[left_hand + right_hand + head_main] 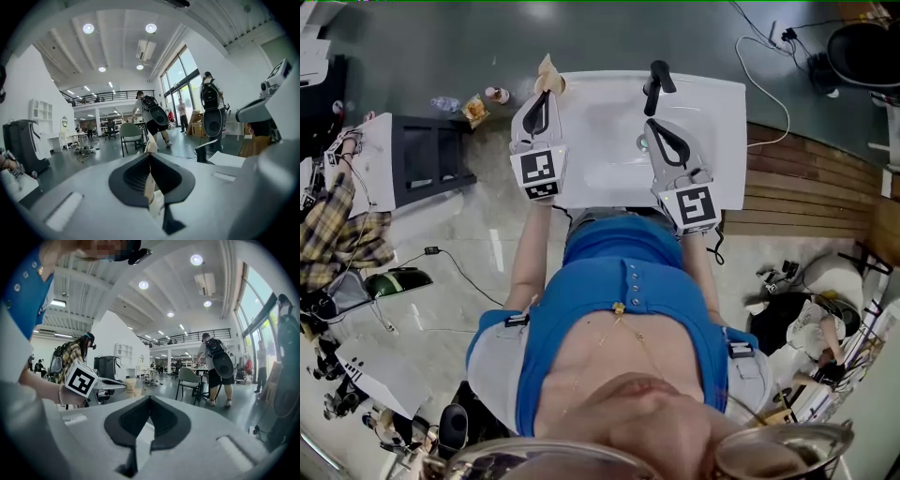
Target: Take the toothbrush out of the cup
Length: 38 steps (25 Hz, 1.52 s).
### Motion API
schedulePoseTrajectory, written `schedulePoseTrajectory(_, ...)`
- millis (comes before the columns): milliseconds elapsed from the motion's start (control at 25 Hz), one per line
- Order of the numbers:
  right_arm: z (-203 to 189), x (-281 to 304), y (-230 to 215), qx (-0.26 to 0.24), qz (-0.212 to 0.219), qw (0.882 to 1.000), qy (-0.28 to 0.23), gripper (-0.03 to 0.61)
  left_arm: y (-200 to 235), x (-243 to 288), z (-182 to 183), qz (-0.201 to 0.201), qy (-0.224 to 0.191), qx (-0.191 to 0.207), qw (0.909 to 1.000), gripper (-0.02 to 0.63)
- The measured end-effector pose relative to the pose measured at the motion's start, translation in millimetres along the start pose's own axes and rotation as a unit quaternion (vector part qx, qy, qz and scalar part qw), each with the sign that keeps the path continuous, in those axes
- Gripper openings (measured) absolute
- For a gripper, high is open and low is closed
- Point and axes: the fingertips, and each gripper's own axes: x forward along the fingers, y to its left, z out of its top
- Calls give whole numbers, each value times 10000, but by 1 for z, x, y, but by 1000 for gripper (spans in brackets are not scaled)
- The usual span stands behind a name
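Grey floor [101, 152], tall windows [180, 79], ceiling lights [151, 28]

Both forearms reach forward, side by side. The left tool [543, 96] points ahead, roughly level, its jaws pinched on the wall of a cup [548, 73]. The right tool [653, 126] is well apart from it, angled slightly inward, its jaws closed together on nothing.

The toothbrush [150, 180] is a thin, cream-coloured stick, pinched edge-on between the closed jaws of the left gripper [544, 96]. Its rounded end pokes up past the jaw tips. The cup [130, 385] is beige and tapered, and sits just beyond those tips (whether the brush is clear of it can't be told).
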Motion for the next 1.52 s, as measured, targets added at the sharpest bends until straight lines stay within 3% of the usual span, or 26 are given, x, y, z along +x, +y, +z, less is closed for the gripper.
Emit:
schedulePoseTrajectory(320, 2, 3, 3, 10, 193, 9998, -27, 2, 7, -28, 35, 93, -330, -189, 9992, 3)
schedulePoseTrajectory(840, 6, 15, 24, -52, 614, 9981, -82, 2, 25, -69, 40, 296, -388, -531, 9974, 3)
schedulePoseTrajectory(1240, 7, 24, 39, -79, 899, 9959, -36, 1, 28, -88, 12, 130, 227, -623, 9977, 3)
schedulePoseTrajectory(1520, 4, 33, 47, -92, 1058, 9943, 20, 2, 22, -99, -22, -151, 829, -899, 9924, 2)
